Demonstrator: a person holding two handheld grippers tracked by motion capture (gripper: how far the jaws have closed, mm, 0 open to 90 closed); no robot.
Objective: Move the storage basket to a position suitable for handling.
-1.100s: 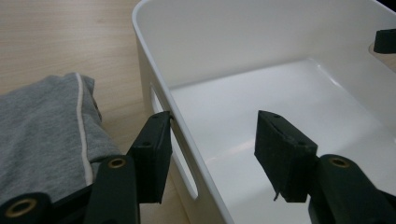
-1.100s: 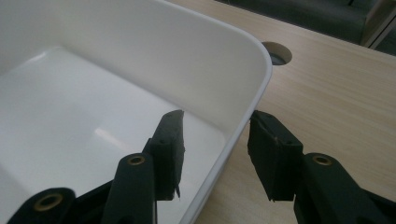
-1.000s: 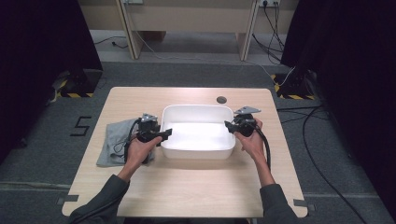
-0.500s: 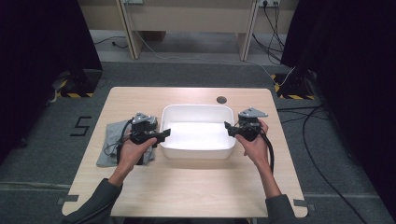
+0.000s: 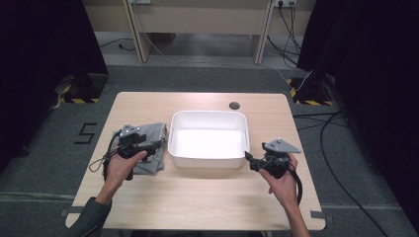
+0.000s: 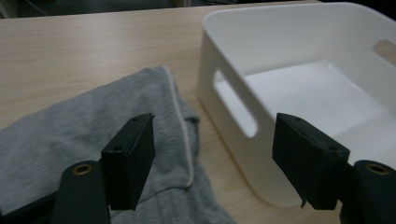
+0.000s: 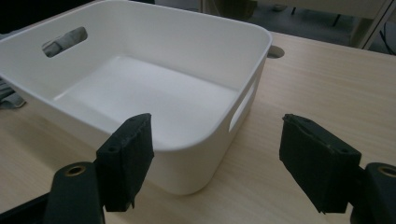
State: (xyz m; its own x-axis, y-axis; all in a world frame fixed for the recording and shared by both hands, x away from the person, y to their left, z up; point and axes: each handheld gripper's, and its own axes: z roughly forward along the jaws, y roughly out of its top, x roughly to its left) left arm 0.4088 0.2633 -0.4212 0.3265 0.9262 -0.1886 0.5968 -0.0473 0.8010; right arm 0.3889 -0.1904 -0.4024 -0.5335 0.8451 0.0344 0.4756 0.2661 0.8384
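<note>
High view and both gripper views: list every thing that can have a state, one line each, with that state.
Bin: upright on the table, nothing inside, not held.
Grey cloth: crumpled on the table left of the bin, close against its left wall, not held.
Left hand-held gripper: jaws just opened, nothing between them, over the cloth.
Right hand-held gripper: jaws just opened, nothing between them, beside the bin's right front corner.
</note>
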